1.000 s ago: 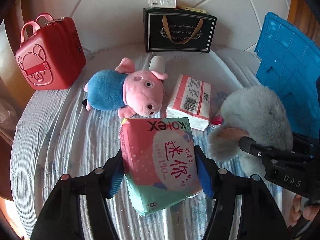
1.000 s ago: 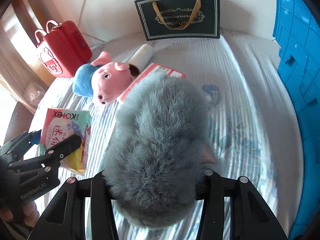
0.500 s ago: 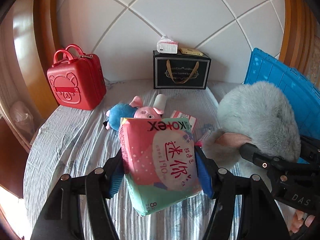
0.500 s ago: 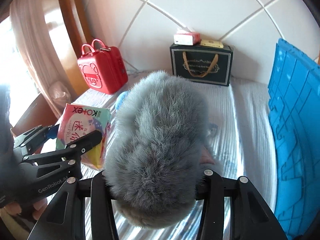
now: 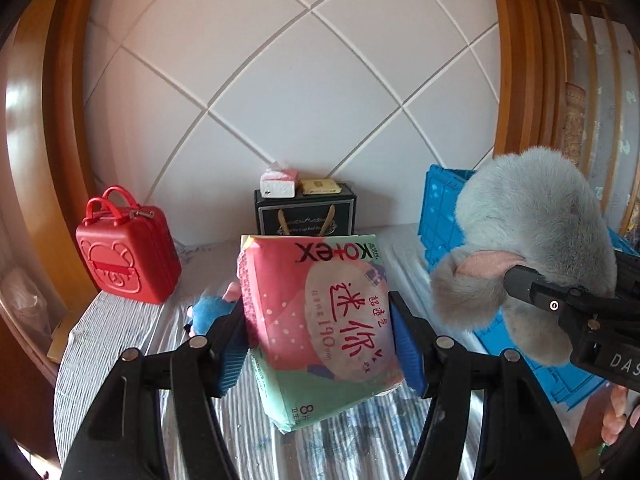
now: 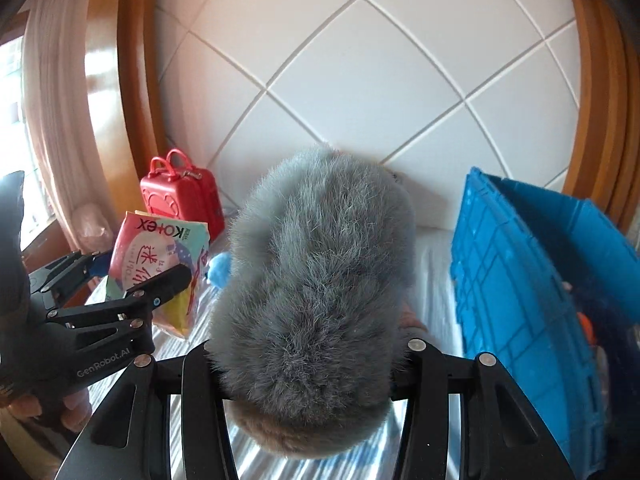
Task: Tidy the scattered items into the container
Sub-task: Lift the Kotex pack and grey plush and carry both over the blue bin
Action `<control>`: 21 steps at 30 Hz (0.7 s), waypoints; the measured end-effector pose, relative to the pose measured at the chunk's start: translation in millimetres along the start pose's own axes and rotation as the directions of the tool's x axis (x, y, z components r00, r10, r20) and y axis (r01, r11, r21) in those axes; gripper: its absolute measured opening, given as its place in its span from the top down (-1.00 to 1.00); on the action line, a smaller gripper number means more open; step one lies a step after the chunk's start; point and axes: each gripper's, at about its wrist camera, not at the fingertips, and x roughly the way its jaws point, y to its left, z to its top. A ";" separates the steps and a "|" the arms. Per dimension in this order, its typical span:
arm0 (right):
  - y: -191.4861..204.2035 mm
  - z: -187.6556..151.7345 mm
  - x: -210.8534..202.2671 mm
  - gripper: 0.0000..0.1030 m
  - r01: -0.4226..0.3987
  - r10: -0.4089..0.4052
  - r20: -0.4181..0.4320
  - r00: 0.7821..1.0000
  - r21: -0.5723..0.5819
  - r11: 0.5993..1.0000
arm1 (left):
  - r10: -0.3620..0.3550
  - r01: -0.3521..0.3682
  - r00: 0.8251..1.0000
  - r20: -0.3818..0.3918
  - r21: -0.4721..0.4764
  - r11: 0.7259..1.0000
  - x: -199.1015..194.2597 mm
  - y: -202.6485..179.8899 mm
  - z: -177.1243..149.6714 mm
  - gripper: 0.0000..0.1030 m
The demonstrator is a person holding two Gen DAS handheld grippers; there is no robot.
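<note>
We hold two things up in the air now. Our left gripper (image 5: 320,338) has its blue pads (image 5: 406,350) pressed on both sides of the Kotex pad pack (image 5: 320,320), so the jaws stand partly apart with the pack squeezed between them. Our right gripper (image 6: 308,364) is clamped on the grey fluffy slipper (image 6: 316,280), whose fur bulges over the black fingers (image 6: 420,384).

A second ago both things were low, just over the striped bedsheet (image 5: 120,332). Then the pig plush toy (image 5: 210,312) filled the middle of the left view, with a tissue pack next to it. Now both hands have gone up and the cameras look more level. We see much more of the white padded headboard (image 5: 300,92) and the wooden frame (image 5: 516,60). Only the pig's blue body and a bit of pink peek out from behind the pad pack, and the tissue pack is hidden.

The red bear suitcase (image 5: 128,254) and the black gift bag (image 5: 306,214) look smaller and farther down. The blue crate (image 6: 520,264) is on our right, near the slipper. Before we saw only its side; now its open top shows in the right view, with some things inside that we cannot make out. The grip of both tools looks the same as before.
</note>
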 end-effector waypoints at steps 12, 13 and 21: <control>-136.4 71.0 -119.3 0.10 0.224 -0.227 0.115 0.967 0.043 0.974 | -0.256 0.258 0.966 -0.036 0.053 0.965 -13.8 -147.6 113.9 -0.21; -155.0 74.4 -124.0 0.10 0.245 -0.247 0.113 0.962 0.038 0.969 | -0.255 0.257 0.966 -0.052 0.053 0.965 -7.4 -167.1 122.8 -0.21; -319.5 102.8 -120.7 0.10 0.265 -0.264 0.032 0.964 -0.038 0.963 | -0.263 0.258 0.944 -0.198 -0.054 0.965 73.9 -303.3 182.5 -0.21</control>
